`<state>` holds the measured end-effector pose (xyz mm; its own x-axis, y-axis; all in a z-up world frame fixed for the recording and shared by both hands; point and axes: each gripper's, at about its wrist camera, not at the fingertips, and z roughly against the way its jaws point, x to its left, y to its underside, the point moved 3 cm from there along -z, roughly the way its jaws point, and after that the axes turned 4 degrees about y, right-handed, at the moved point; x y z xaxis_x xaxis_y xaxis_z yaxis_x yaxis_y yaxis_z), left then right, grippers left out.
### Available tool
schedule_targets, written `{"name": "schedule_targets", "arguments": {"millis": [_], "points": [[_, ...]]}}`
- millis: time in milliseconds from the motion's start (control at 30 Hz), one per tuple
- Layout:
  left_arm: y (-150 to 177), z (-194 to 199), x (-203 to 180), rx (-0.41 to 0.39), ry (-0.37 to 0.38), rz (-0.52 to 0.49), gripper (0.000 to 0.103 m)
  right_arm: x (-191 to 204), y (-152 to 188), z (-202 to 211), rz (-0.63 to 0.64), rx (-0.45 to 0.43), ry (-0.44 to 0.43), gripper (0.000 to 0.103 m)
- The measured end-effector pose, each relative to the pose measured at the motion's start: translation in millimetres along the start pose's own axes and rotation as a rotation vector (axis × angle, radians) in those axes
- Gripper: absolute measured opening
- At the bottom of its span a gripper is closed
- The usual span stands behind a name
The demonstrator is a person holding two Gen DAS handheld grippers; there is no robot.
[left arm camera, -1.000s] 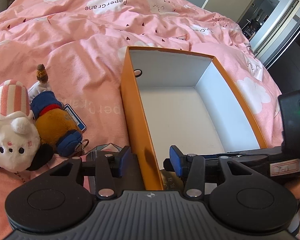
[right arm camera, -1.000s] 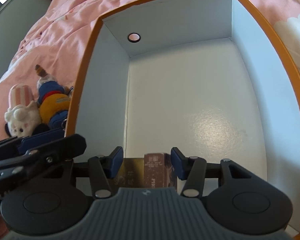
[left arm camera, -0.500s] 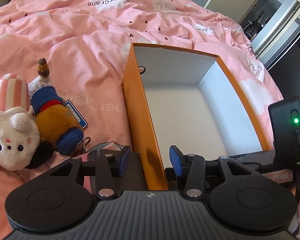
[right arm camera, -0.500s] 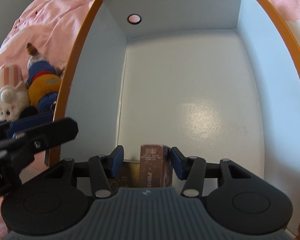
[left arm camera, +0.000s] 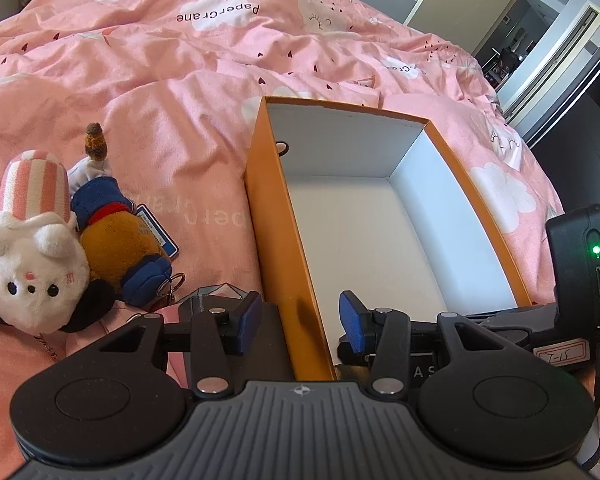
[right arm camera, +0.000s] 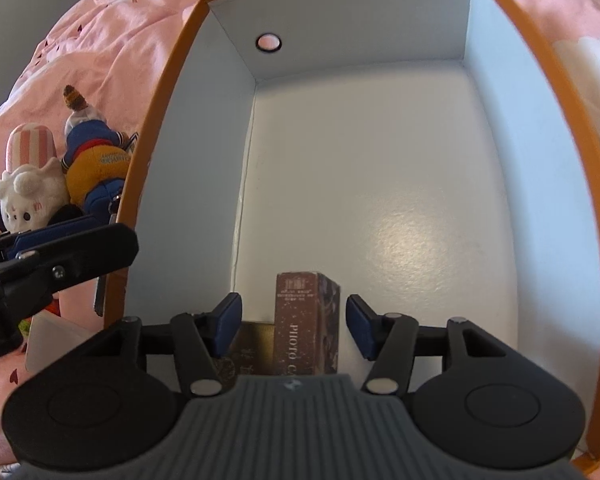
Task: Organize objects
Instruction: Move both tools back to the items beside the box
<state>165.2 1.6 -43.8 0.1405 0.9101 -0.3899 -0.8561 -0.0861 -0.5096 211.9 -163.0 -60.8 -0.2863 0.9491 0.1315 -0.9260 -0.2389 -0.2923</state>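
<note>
An orange cardboard box (left arm camera: 256, 200) with a white inside lies on the pink bed. My left gripper (left arm camera: 298, 320) stands open astride the box's near left wall, its pads clear of the cardboard. Inside the box, my right gripper (right arm camera: 294, 320) points steeply down at the near corner. Its jaws are opening around a small brown carton (right arm camera: 304, 312) that stands on the box floor, and neither pad presses on it. A gold-coloured pack (right arm camera: 256, 340) lies against the carton's left side. The orange rim (right arm camera: 160, 120) frames the right wrist view.
Left of the box lie a white plush with a striped hat (left arm camera: 32, 272), an orange and blue plush (left arm camera: 116, 240) and a blue-edged card (left arm camera: 156, 232). A dark faceted object (left arm camera: 216, 292) sits near my left fingers. A doorway opens at the far right.
My right gripper's jaws have spread and its pads have come off the brown carton, which stays on the box floor. My left gripper keeps its place astride the wall.
</note>
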Motion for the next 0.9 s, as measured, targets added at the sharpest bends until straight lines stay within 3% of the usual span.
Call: {"name": "schedule_targets", "arguments": {"millis": [267,467,700,900], "points": [[0.1,36.2,-1.9,-0.044,-0.007,-0.053,0.052,23.3,11.6,57.5,0.159,-0.241,-0.019,0.059],[0.9,62.4,22.0,-0.059,-0.066,-0.007,0.052,58.4,18.7,85.6,0.311,-0.365,-0.077,0.052],[16.6,66.2,55.9,-0.029,-0.106,0.092,0.052,117.4,30.5,83.7,0.544,-0.385,-0.084,0.051],[29.7,59.7,76.5,0.002,-0.141,0.12,0.052,154.0,42.7,53.9,0.727,-0.306,-0.017,0.05]]}}
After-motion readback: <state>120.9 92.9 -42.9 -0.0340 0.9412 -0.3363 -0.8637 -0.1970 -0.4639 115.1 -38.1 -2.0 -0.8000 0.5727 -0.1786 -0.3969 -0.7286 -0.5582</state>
